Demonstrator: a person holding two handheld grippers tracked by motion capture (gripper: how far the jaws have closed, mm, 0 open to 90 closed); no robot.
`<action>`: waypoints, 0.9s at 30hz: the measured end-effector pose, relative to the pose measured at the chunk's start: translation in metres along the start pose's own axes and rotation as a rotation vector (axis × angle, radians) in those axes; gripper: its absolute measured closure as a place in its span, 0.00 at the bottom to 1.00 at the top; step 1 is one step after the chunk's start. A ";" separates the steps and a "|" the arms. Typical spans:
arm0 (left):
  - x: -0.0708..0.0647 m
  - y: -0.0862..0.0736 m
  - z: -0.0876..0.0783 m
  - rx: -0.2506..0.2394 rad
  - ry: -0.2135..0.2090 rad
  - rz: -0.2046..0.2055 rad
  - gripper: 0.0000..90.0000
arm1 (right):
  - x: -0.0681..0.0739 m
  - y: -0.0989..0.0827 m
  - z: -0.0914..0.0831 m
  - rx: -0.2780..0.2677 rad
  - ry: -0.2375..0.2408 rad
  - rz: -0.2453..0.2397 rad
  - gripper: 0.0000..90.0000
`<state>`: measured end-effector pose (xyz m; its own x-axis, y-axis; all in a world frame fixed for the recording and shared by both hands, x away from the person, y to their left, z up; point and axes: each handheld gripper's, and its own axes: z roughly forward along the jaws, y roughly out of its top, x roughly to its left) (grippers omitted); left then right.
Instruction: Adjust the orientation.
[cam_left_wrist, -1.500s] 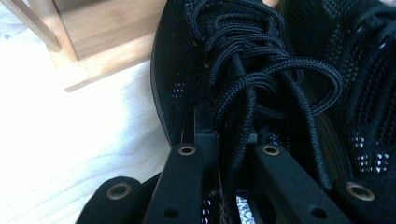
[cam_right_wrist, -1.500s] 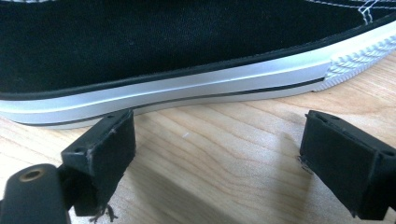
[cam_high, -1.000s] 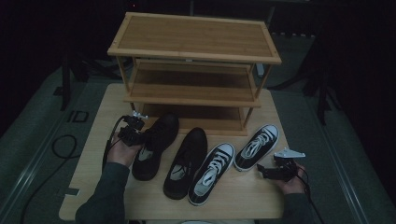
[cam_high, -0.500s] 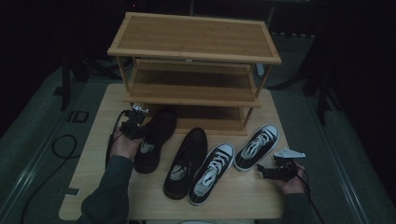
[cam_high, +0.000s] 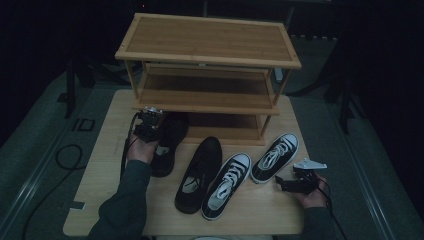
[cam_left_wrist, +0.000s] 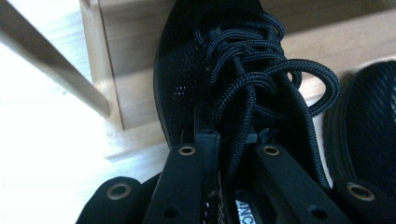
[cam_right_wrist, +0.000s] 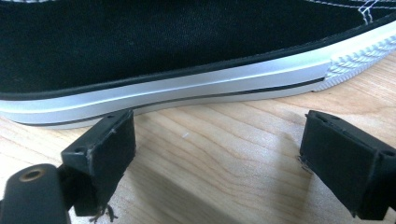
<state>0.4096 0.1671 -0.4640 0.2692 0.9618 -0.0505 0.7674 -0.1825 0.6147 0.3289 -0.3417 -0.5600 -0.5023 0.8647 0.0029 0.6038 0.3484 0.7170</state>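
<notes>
Since a second ago the black shoe (cam_high: 170, 142), pinched at what seem to be its laces by the left gripper (cam_high: 148, 120), has been pushed toward the rack (cam_high: 207, 60), while the right gripper (cam_high: 287, 184) is held spread beside a sneaker (cam_high: 275, 157).

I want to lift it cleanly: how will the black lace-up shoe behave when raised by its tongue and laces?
The black lace-up shoe looks like soft knit, so it probably flexes. Held by the left gripper near its laces, its toe likely droops. The loose loops may snag the shelf.
</notes>
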 end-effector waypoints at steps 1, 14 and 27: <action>0.000 0.000 0.002 0.001 0.000 -0.007 0.96 | 0.000 0.000 0.000 0.000 0.000 0.000 0.11; -0.002 0.004 0.013 -0.052 0.045 -0.082 0.96 | 0.000 0.000 0.000 0.000 0.000 0.000 0.11; 0.002 0.001 0.012 -0.071 0.026 -0.058 0.81 | 0.000 0.000 0.000 0.000 0.000 0.000 0.11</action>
<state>0.4181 0.1664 -0.4728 0.2095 0.9754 -0.0683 0.7378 -0.1118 0.6657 0.3289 -0.3417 -0.5600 -0.5022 0.8647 0.0030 0.6039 0.3483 0.7169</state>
